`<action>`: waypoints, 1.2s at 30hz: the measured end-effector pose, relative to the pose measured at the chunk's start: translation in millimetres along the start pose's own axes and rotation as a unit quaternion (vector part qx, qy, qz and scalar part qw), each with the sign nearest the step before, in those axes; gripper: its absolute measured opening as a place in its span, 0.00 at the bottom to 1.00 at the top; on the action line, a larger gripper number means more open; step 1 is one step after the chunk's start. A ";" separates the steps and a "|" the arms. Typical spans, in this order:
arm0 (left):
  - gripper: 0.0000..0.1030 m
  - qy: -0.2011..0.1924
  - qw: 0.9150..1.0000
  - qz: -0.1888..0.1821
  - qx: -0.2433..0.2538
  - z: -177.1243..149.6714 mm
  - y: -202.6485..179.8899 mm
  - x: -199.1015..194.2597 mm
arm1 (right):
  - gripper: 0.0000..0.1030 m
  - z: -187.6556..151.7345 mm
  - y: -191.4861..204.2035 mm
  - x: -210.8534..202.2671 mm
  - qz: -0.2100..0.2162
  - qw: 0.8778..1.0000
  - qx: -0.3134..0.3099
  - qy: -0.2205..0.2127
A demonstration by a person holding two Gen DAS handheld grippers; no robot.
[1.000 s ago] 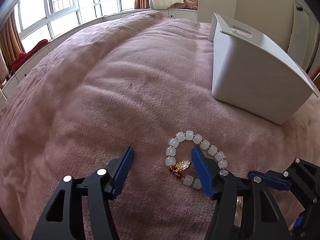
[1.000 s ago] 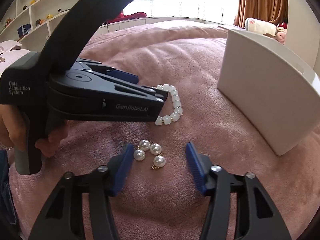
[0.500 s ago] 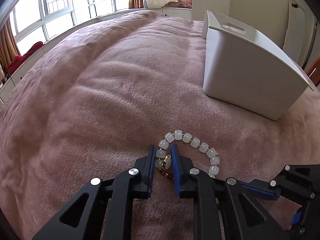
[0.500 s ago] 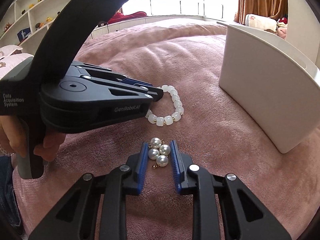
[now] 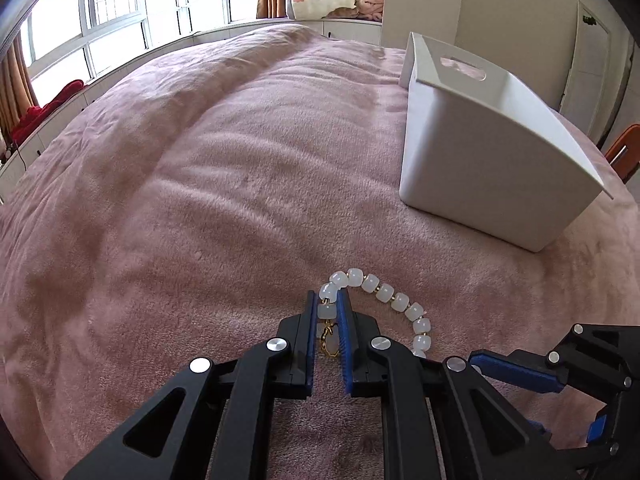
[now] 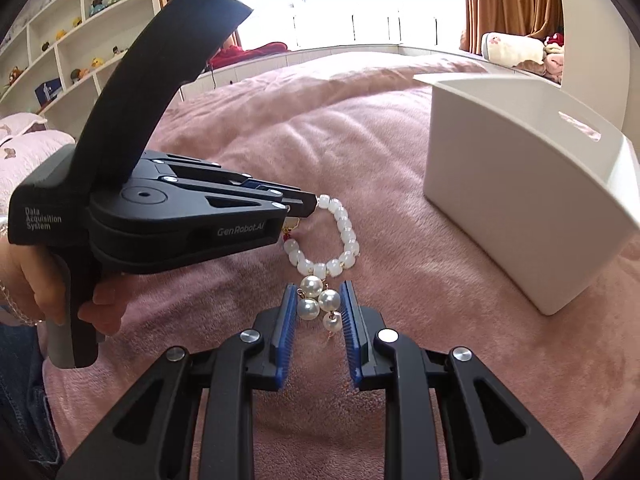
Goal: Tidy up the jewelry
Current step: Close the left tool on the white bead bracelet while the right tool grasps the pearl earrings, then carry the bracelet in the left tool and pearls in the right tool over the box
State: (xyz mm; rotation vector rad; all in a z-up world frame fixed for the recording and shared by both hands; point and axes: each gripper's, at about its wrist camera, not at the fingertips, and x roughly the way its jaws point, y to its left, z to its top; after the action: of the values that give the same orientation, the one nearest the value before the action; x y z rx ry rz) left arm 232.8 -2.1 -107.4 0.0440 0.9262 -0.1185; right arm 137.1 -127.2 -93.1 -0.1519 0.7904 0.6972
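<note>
- The left gripper (image 5: 325, 312) is clamped on the bead bracelet (image 5: 384, 294), which lies on the pink blanket (image 5: 200, 200) near the white bin (image 5: 480, 168).
- The right gripper (image 6: 319, 312) pinches the pearl earrings (image 6: 318, 300).
- Both pieces look light, limp and slippery, so a hold on the beads themselves seems best.

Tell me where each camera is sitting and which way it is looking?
Left wrist: sits on the left gripper, looking forward along its fingers, shut on the white bead bracelet on the pink blanket; the right gripper's tip shows at lower right.
Right wrist: sits on the right gripper, looking along its fingers closed around the pearl cluster; the left gripper and the person's hand show at left.
Both views share the bracelet, the blanket and the white bin.
</note>
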 end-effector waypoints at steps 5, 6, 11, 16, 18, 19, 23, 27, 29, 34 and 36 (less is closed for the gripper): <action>0.14 -0.014 1.000 -0.003 0.008 8.6 -2.1 -13.3 | 0.22 4.6 -5.6 -14.7 0.002 1.000 0.015 -0.016; 0.14 -0.017 1.000 -0.004 0.010 11.0 -3.0 -16.2 | 0.22 4.9 -6.8 -16.7 0.001 1.000 0.016 -0.019; 0.14 -0.029 0.999 -0.006 0.017 20.6 -8.0 -30.8 | 0.22 6.2 -14.0 -30.5 -0.004 0.999 0.029 -0.032; 0.14 -0.050 0.998 -0.015 0.019 35.0 -14.3 -49.3 | 0.22 13.2 -24.8 -44.1 0.004 0.998 0.050 -0.048; 0.14 -0.058 0.998 -0.020 0.016 41.2 -16.3 -56.2 | 0.22 15.8 -31.6 -49.8 0.007 0.997 0.061 -0.054; 0.14 -0.063 0.998 -0.020 0.014 44.8 -17.9 -61.0 | 0.22 17.3 -34.1 -52.0 0.006 0.996 0.065 -0.057; 0.14 -0.089 0.996 -0.026 0.008 57.7 -23.6 -80.2 | 0.22 23.5 -45.3 -66.4 -0.001 0.994 0.076 -0.077; 0.14 -0.107 0.993 -0.042 0.013 72.4 -30.7 -98.4 | 0.22 35.1 -55.1 -82.9 -0.009 0.991 0.082 -0.101; 0.14 -0.115 0.992 -0.045 0.022 80.0 -35.9 -106.0 | 0.22 41.0 -61.1 -92.8 -0.012 0.990 0.086 -0.115; 0.14 -0.137 0.988 -0.052 0.038 104.4 -51.2 -124.3 | 0.22 56.4 -78.0 -109.4 -0.021 0.986 0.092 -0.141; 0.14 -0.140 0.987 -0.059 0.042 114.2 -58.5 -128.5 | 0.22 61.9 -83.9 -114.4 -0.025 0.984 0.094 -0.147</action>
State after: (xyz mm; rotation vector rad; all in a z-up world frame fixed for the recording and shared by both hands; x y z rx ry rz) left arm 240.0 -59.6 64.6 0.0493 0.6417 -0.2674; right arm 170.2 -227.8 19.8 0.1022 0.5631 0.5776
